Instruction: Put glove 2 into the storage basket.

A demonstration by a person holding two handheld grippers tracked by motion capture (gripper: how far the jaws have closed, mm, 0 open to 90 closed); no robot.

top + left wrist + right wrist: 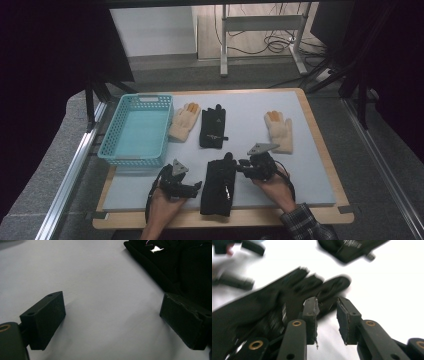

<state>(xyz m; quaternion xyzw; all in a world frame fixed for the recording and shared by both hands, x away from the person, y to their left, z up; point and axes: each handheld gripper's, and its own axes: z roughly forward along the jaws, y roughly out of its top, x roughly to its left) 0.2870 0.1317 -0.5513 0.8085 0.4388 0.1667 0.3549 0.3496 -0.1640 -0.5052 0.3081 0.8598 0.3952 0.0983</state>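
Both tools at the black glove (219,185) by the bench's near edge
We see the left tool (196,186) gaping wide, empty; the right tool (241,167) slightly apart over its fingertips, gripping nothing

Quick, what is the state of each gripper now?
Left gripper: open, nothing between its fingers.
Right gripper: open by a narrow gap, at the black fabric glove, not holding it.

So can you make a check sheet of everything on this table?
Surface: grey mat on a wooden table.
Job's things: near black glove lying flat between the grippers.
Clutter: far black glove, two cream gloves, empty teal basket.
Grippers: left gripper open beside the near glove; right gripper at its fingers, jaws apart, nothing between them.
Cables: one trailing from each gripper; more on the floor behind.
Surroundings: metal frame legs, dark curtains.
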